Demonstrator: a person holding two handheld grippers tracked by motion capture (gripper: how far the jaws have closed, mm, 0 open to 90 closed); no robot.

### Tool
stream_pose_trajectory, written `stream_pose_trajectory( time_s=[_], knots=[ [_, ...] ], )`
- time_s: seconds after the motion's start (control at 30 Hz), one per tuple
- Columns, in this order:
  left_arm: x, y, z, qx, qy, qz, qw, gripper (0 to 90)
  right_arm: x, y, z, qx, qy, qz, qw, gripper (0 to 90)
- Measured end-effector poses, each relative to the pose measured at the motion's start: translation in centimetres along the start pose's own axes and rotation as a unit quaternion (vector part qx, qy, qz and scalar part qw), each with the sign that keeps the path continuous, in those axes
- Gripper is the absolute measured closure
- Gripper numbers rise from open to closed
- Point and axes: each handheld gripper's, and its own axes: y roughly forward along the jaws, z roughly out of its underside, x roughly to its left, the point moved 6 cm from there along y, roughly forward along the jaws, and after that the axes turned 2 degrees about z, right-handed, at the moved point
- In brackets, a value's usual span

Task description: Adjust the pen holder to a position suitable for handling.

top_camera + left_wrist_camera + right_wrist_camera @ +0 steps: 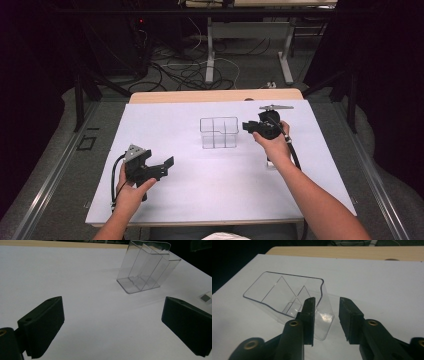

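Note:
A clear plastic box [219, 132] with inner dividers stands upright near the middle of the white sheet [210, 190]. My right gripper [246, 126] hovers just to the right of the box, pointing at its side wall. In the right gripper view the jaws [327, 302] stand a little apart, and the box [287, 297] lies just past the left jaw with neither pad pressing on it. My left gripper [167, 166] rests low at the front left, aimed toward the box. Its jaws [112, 305] are spread wide with bare sheet between them, and the box [147, 267] stands well beyond them.
A small pale block [271, 162] lies on the sheet under my right wrist, also seen as a small block [206, 297] at the far right. The wooden table edge [215, 96] runs along the back. Cables and desk legs [210, 65] cover the floor behind.

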Motion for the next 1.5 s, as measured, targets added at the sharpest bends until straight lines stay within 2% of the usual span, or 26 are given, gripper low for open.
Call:
stream_pose_trajectory(
  time_s=[0.03, 0.17, 0.27, 0.37, 0.53, 0.63, 0.67, 0.7, 0.73, 0.77, 0.8, 0.83, 0.87, 0.9, 1.03, 1.13, 1.17, 1.2, 1.23, 1.27, 1.3, 1.33, 1.37, 1.4, 1.43, 1.5],
  knots=[
    [0.0, 0.0, 0.0, 0.0, 0.0, 0.0, 1.0, 4.5, -0.1, -0.6, 0.3, -0.013, -0.004, -0.011, 0.9998, 58.4],
    [-0.2, 0.1, 0.0, 0.002, 0.003, 0.0, 1.0, 4.6, -0.2, -1.3, 0.6, -0.025, -0.004, -0.026, 0.9994, 53.7],
    [-0.2, 0.1, 0.0, 0.002, 0.004, 0.0, 1.0, 4.6, -0.5, -2.2, 0.9, -0.021, -0.034, -0.032, 0.9987, 47.5],
    [-0.2, 0.1, 0.0, 0.002, 0.002, 0.0, 1.0, 4.6, -0.6, -2.7, 0.9, -0.019, -0.048, -0.031, 0.9982, 43.6],
    [-0.2, 0.1, 0.0, 0.002, 0.001, 0.0, 1.0, 4.6, -0.8, -3.9, 0.8, 0.002, -0.096, -0.042, 0.9945, 39.3],
    [-0.1, 0.1, 0.0, 0.001, 0.002, -0.001, 1.0, 4.6, -0.7, -4.5, 0.9, 0.025, -0.126, -0.056, 0.9901, 34.5],
    [-0.1, 0.1, 0.0, 0.001, 0.003, -0.001, 1.0, 4.6, -0.7, -4.6, 0.9, 0.029, -0.139, -0.065, 0.9877, 34.4],
    [-0.1, 0.2, 0.0, 0.001, 0.002, -0.001, 1.0, 4.6, -0.7, -4.9, 0.9, 0.038, -0.167, -0.071, 0.9827, 32.1],
    [-0.1, 0.2, 0.0, 0.001, 0.002, -0.001, 1.0, 4.6, -0.7, -4.9, 0.9, 0.038, -0.167, -0.071, 0.9827, 32.1],
    [-0.1, 0.2, 0.0, 0.001, 0.002, -0.001, 1.0, 4.6, -0.9, -5.2, 1.0, 0.052, -0.201, -0.064, 0.9762, 27.7],
    [-0.1, 0.2, 0.0, 0.002, 0.005, -0.002, 1.0, 4.6, -0.9, -5.2, 1.0, 0.052, -0.201, -0.064, 0.9762, 27.7],
    [0.0, 0.2, 0.1, 0.004, 0.006, -0.003, 1.0, 4.6, -1.1, -5.3, 1.1, 0.059, -0.216, -0.057, 0.973, 26.3],
    [0.0, 0.2, 0.1, 0.004, 0.006, -0.003, 1.0, 4.6, -1.4, -5.5, 1.3, 0.076, -0.245, -0.05, 0.9652, 21.9],
    [0.0, 0.1, 0.1, 0.008, 0.007, -0.001, 1.0, 4.6, -1.4, -5.5, 1.3, 0.076, -0.245, -0.05, 0.9652, 21.9],
    [0.0, 0.3, 0.2, 0.01, 0.007, 0.001, 0.9999, 4.6, -2.0, -5.8, 1.7, 0.107, -0.276, -0.036, 0.9546, 18.5],
    [-0.1, 0.4, 0.2, 0.013, 0.008, 0.002, 0.9999, 4.6, -2.3, -5.8, 1.8, 0.113, -0.284, -0.038, 0.9515, 15.0],
    [-0.1, 0.5, 0.2, 0.013, 0.007, 0.003, 0.9999, 4.6, -2.4, -6.0, 2.0, 0.129, -0.297, -0.044, 0.9453, 12.7],
    [-0.1, 0.6, 0.2, 0.012, 0.008, 0.003, 0.9999, 4.6, -2.4, -6.0, 2.0, 0.129, -0.297, -0.044, 0.9453, 12.7],
    [-0.1, 0.6, 0.2, 0.013, 0.007, 0.004, 0.9999, 4.6, -2.4, -6.0, 2.1, 0.128, -0.312, -0.048, 0.9404, 11.8],
    [-0.1, 0.7, 0.2, 0.014, 0.008, 0.005, 0.9999, 4.6, -2.7, -6.1, 2.2, 0.142, -0.331, -0.033, 0.9324, 12.0],
    [-0.1, 0.7, 0.2, 0.014, 0.01, 0.005, 0.9998, 4.6, -2.7, -6.1, 2.2, 0.142, -0.331, -0.033, 0.9324, 12.0],
    [-0.1, 0.8, 0.2, 0.014, 0.012, 0.005, 0.9998, 4.6, -2.9, -6.2, 2.2, 0.145, -0.346, -0.019, 0.9268, 12.4],
    [-0.2, 0.8, 0.2, 0.015, 0.013, 0.005, 0.9998, 4.6, -3.0, -6.2, 2.3, 0.146, -0.355, -0.015, 0.9232, 13.5],
    [-0.2, 0.8, 0.2, 0.015, 0.014, 0.005, 0.9998, 4.6, -3.3, -6.2, 2.3, 0.154, -0.379, -0.008, 0.9124, 14.5],
    [-0.2, 0.8, 0.3, 0.016, 0.013, 0.004, 0.9998, 4.6, -3.3, -6.2, 2.3, 0.154, -0.379, -0.008, 0.9124, 14.5],
    [-0.2, 0.7, 0.3, 0.016, 0.013, 0.005, 0.9998, 4.6, -3.5, -6.2, 2.4, 0.157, -0.397, -0.003, 0.9042, 15.4]
  ],
)
